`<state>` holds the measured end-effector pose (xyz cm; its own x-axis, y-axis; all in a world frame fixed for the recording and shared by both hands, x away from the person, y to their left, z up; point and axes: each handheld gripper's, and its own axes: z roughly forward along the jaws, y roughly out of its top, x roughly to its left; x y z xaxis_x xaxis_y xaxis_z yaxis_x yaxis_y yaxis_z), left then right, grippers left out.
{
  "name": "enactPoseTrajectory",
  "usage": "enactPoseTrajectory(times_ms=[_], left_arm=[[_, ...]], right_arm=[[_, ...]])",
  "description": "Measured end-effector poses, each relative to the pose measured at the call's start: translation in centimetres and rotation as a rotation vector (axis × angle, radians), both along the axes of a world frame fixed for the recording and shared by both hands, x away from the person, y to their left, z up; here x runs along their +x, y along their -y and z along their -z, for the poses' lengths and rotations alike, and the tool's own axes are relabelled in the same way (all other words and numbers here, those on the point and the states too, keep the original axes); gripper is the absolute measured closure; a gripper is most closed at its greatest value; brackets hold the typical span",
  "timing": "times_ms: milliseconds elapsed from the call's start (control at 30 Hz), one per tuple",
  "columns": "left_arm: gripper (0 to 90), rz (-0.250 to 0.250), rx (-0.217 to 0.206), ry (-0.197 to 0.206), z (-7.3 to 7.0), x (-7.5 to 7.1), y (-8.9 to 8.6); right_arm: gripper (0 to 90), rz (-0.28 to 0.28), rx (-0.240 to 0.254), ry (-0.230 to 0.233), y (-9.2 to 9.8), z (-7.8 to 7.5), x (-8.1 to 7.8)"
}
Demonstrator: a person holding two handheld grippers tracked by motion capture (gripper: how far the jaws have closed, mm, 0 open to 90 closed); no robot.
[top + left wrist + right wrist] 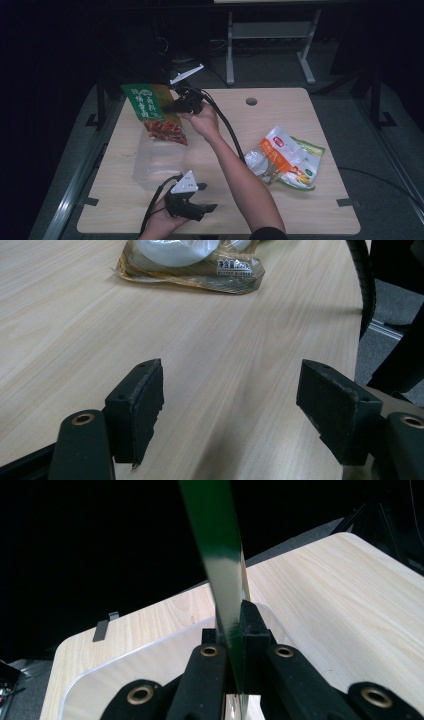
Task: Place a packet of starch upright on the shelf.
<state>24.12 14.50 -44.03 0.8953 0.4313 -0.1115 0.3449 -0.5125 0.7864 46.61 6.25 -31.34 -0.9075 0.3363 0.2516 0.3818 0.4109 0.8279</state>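
A green snack bag (152, 112) with a red picture on its lower half hangs above a clear plastic box (157, 162) on the left of the wooden table (280, 107). My right gripper (180, 106) reaches across and is shut on the bag's right edge. In the right gripper view the bag (220, 555) shows edge-on, pinched between the black pads of that gripper (234, 625), with the box's rim (150, 650) below. My left gripper (206, 196) rests low by the table's front edge, open and pointing right. Nothing lies between its jaws (240, 405).
Several snack packs lie on the right of the table: an orange and white bag (277, 147), a green and yellow bag (306, 167) and a pale pack (256, 162). One clear-fronted pack (192, 260) lies ahead of the left gripper. A cable hole (251, 101) sits near the far edge.
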Motion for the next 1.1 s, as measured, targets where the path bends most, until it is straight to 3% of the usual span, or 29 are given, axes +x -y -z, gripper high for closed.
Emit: enactPoseTrajectory(times_ms=[167, 500, 667, 1100], left_arm=[[26.5, -0.003, 0.001, -0.007, 0.0, -0.1, 0.0], [26.5, 0.004, 0.011, -0.004, 0.2, 0.0, 0.1], [26.5, 0.001, 0.004, -0.004, 0.3, 0.0, 0.2], [26.5, 0.000, 0.007, -0.007, 0.4, 0.0, 0.2]], right_arm=[[89.7, 0.007, -0.013, -0.011, -0.2, 1.0, 0.3], [89.6, 0.045, 0.026, -0.045, 0.6, 2.0, 0.8], [89.5, 0.040, -0.022, -0.049, 0.1, 3.1, 1.0], [88.5, 0.061, 0.036, -0.102, 1.6, 5.0, 1.7]])
